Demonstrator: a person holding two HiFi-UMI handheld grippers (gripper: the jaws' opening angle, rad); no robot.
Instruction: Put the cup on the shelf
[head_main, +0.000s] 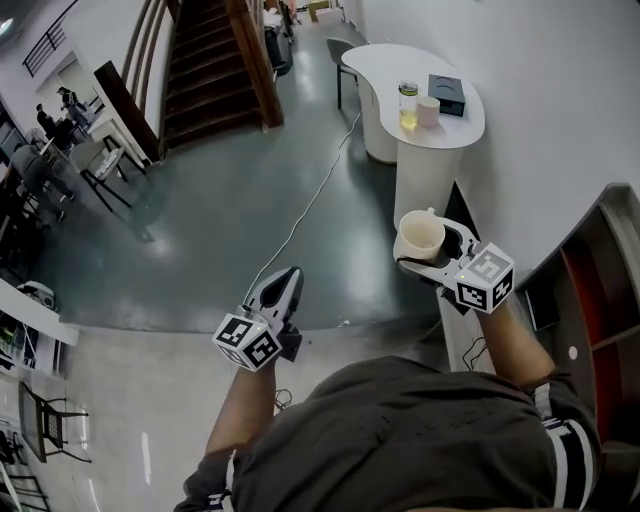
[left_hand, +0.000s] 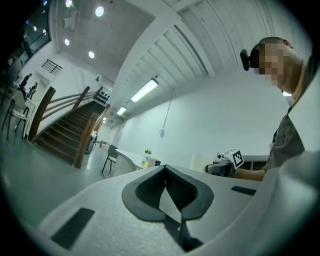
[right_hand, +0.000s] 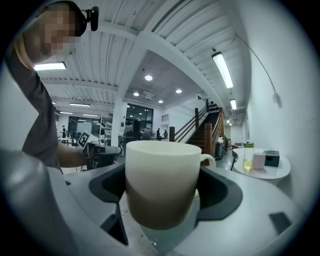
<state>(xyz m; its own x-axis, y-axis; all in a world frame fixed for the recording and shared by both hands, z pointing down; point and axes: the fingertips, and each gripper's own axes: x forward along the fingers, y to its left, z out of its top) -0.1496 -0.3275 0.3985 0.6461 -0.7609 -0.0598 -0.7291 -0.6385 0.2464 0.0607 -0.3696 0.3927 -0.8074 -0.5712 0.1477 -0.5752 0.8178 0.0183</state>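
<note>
My right gripper (head_main: 424, 246) is shut on a cream cup (head_main: 421, 236), held upright in the air at the right of the head view. In the right gripper view the cup (right_hand: 162, 180) fills the space between the dark pads, its handle pointing away to the right. The shelf (head_main: 588, 292), with a reddish inside, stands at the right edge, to the right of the cup. My left gripper (head_main: 289, 276) hangs lower at the left with nothing in it; in the left gripper view its tips (left_hand: 165, 172) meet.
A white rounded table (head_main: 385, 62) stands ahead by the wall with a bottle of yellow liquid (head_main: 408, 106), a small cup (head_main: 429, 110) and a dark box (head_main: 447, 94). A cable (head_main: 300, 215) runs over the grey floor. A staircase (head_main: 210, 70) rises at the back; chairs and people are far left.
</note>
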